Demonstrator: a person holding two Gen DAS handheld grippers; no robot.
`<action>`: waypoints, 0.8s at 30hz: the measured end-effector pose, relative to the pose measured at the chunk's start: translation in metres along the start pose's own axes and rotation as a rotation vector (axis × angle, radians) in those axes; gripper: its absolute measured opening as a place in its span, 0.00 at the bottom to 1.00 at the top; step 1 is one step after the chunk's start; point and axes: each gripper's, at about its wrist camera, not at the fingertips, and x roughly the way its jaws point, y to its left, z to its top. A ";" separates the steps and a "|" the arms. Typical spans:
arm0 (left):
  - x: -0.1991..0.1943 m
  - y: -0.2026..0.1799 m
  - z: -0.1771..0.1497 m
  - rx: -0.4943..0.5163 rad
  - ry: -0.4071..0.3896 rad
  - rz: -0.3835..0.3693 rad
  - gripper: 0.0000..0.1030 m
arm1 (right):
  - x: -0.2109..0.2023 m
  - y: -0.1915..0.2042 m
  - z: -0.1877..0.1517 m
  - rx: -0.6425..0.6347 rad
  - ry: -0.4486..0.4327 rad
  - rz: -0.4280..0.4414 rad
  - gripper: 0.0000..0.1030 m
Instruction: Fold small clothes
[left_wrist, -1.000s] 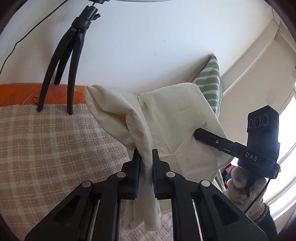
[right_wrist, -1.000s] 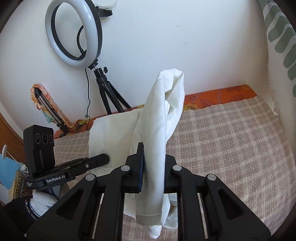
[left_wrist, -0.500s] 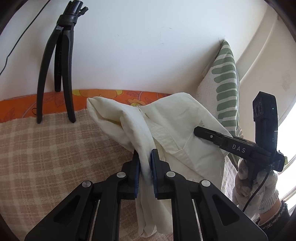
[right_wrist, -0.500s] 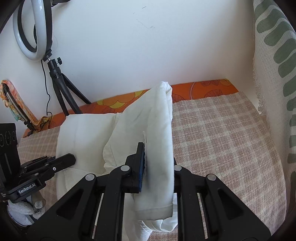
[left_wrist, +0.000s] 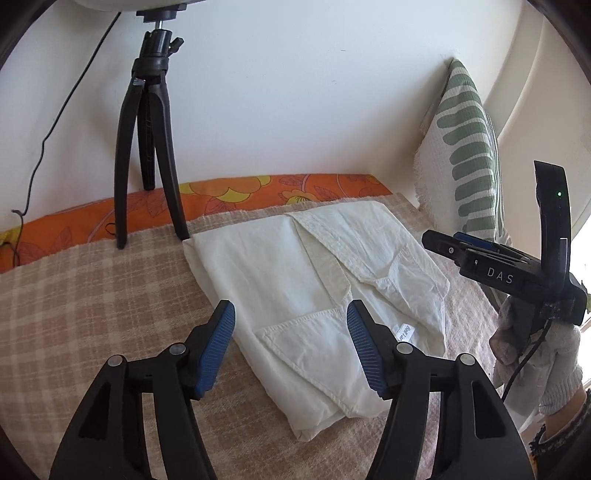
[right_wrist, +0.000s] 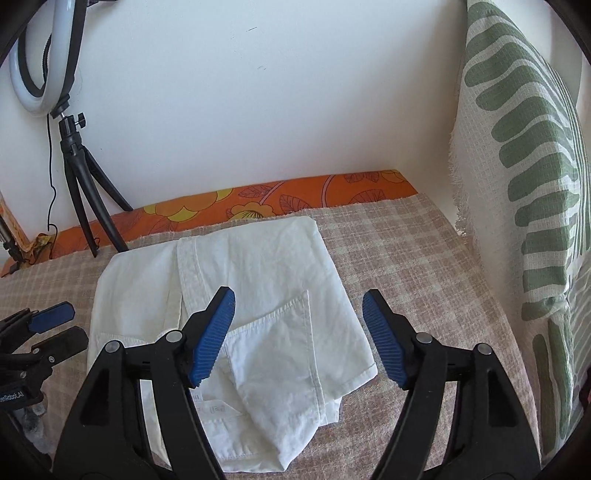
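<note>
The folded garment (left_wrist: 314, 295) lies flat beneath both tongs (left_wrist: 290, 347) (right_wrist: 297, 336), spread apart.

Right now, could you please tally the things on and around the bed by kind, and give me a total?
Grippers: 2 (left gripper, right gripper, both open)
Folded white garment: 1
Checked blanket: 1
Orange floral sheet: 1
Green-patterned cushion: 1
Tripod: 1
Ring light: 1
Total: 8

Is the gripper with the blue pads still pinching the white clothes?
No, the left gripper is open, its blue pads spread apart above the folded white garment, which lies flat on the checked blanket.
</note>
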 end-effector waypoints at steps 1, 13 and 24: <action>-0.004 -0.002 -0.001 0.009 0.001 0.005 0.62 | -0.004 0.000 -0.001 0.002 -0.005 -0.003 0.73; -0.080 -0.014 -0.017 0.037 -0.058 0.031 0.64 | -0.087 0.026 -0.020 0.025 -0.084 -0.015 0.79; -0.190 -0.011 -0.052 0.040 -0.184 0.046 0.67 | -0.193 0.075 -0.064 0.024 -0.192 0.004 0.89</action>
